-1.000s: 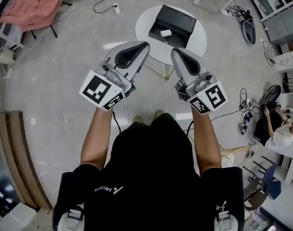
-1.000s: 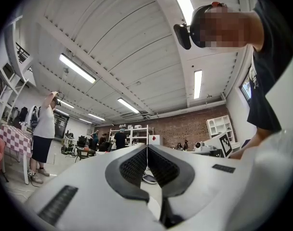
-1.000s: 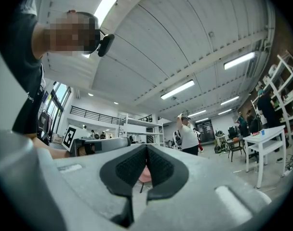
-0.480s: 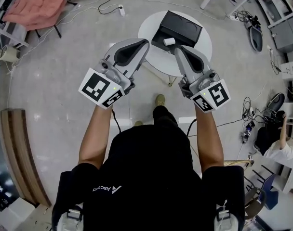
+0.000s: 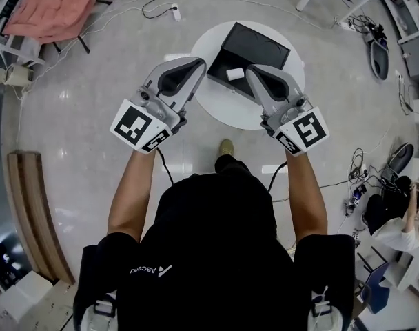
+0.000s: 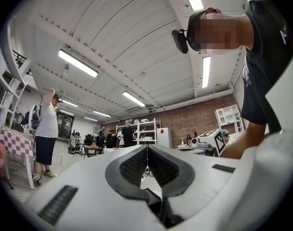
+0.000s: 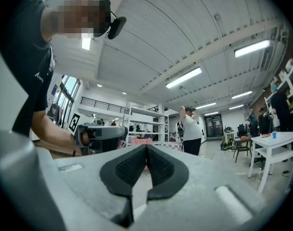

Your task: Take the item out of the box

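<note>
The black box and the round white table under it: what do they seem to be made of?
Black box: probably rigid cardboard or plastic, going by its flat, sharp-edged panels, matt with a faint sheen.
Round white table: a smooth, evenly white top, perhaps painted or laminated board or metal. It is too far off to settle.

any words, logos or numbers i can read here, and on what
"Ascend", upside down, probably: on the black shirt.
The square markers on the left gripper and right gripper: patterns only, no letters.
No print readable on the black box or the white item.
</note>
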